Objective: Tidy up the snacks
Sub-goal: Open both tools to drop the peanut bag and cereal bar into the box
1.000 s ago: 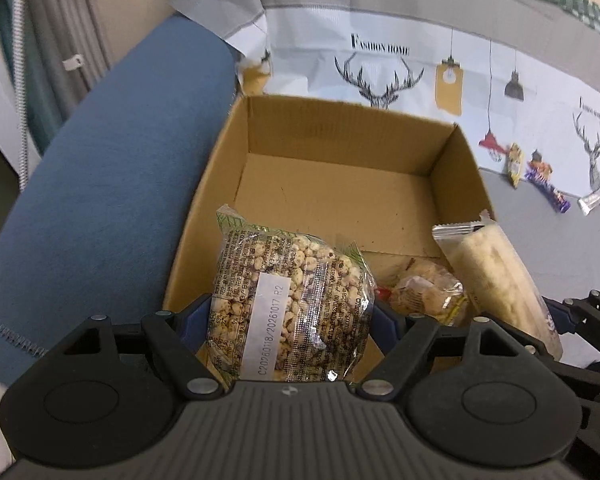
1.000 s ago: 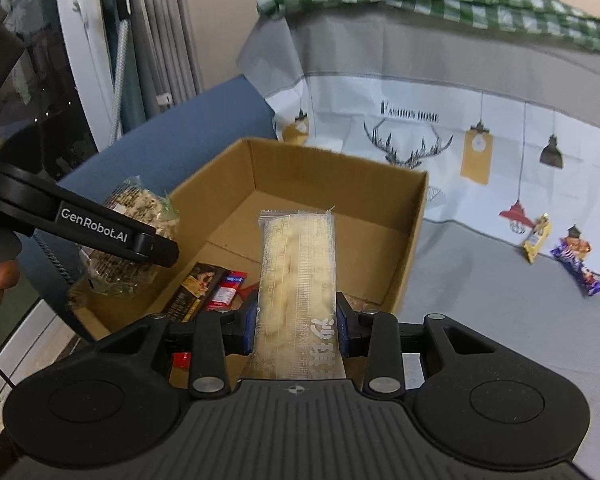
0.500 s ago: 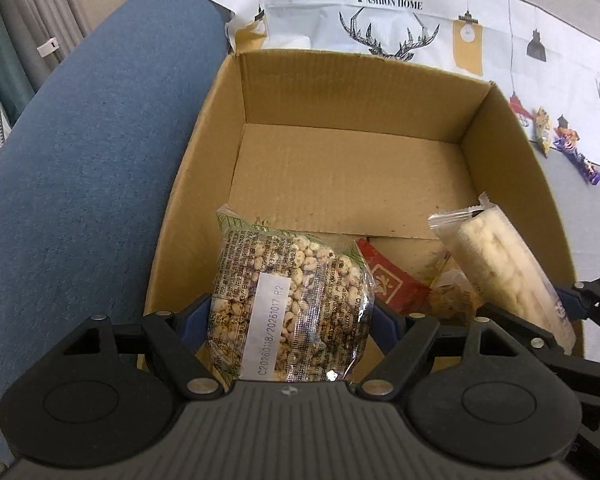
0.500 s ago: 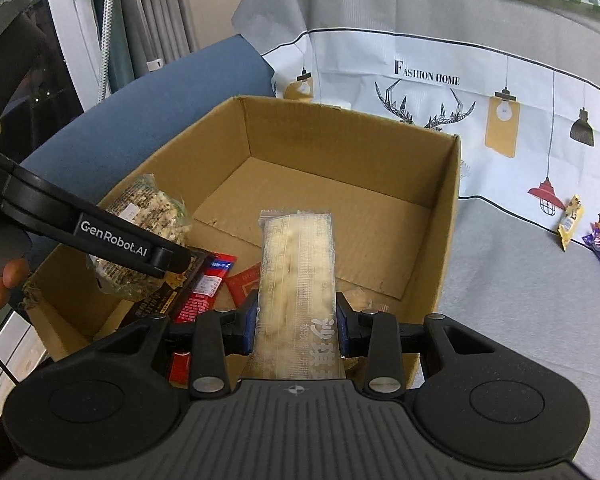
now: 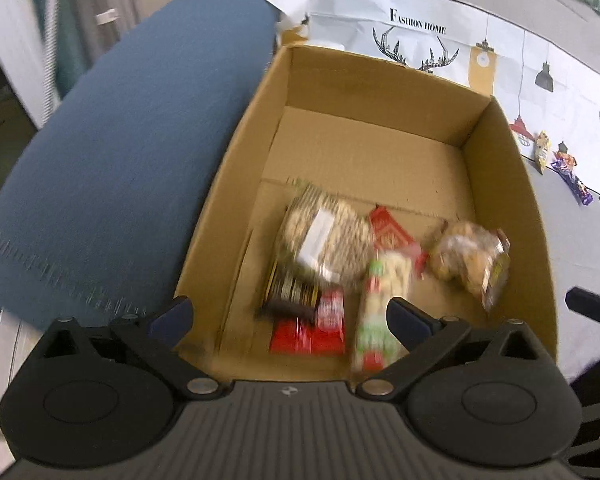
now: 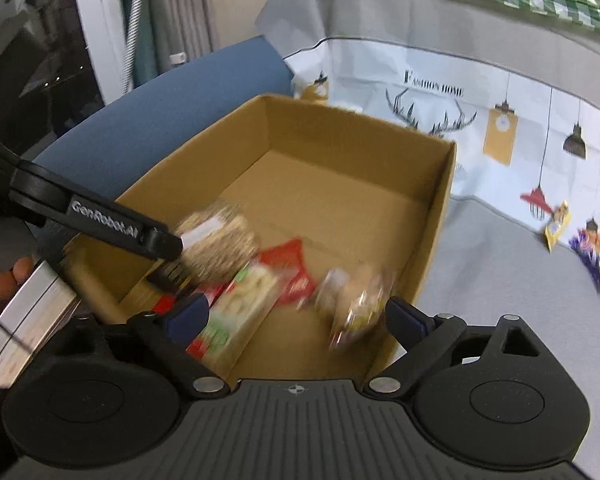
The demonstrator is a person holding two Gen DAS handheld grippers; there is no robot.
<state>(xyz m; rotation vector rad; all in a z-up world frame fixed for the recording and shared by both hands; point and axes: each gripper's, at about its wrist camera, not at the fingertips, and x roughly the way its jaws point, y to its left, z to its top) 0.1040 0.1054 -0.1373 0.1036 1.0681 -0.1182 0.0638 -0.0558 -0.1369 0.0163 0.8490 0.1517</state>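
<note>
Holding both claws over the box [image 5: 504,184], you let both snacks go at the same moment. Your left claw [image 5: 290,312] had its jaws just opening, and nothing stood between them any more; the puffed-grain bag [image 5: 324,236] was below and ahead of it, on top of the dark bar [image 5: 288,292] inside the box. Your right claw [image 6: 298,314] had also just been opening, and it was empty; the long cracker pack [image 6: 236,312] lay under its left finger [image 6: 190,314], slanted on the box floor. Both packs looked blurred, so I think they were falling or settling at that moment.

You probably released from above the near wall because the box is deep and the other snacks were already gathered at this near end: a red pack [image 5: 392,236] just ahead, a flat red wrapper [image 5: 312,332] under the left claw, and a bag of round biscuits [image 5: 468,260] ahead and to the right. The far part of the box floor was bare.

Some small wrappers [image 6: 556,224] were on the grey cloth [image 6: 500,288] well to the right of the box, so I judge that the task was not finished and those would be the next to collect.
</note>
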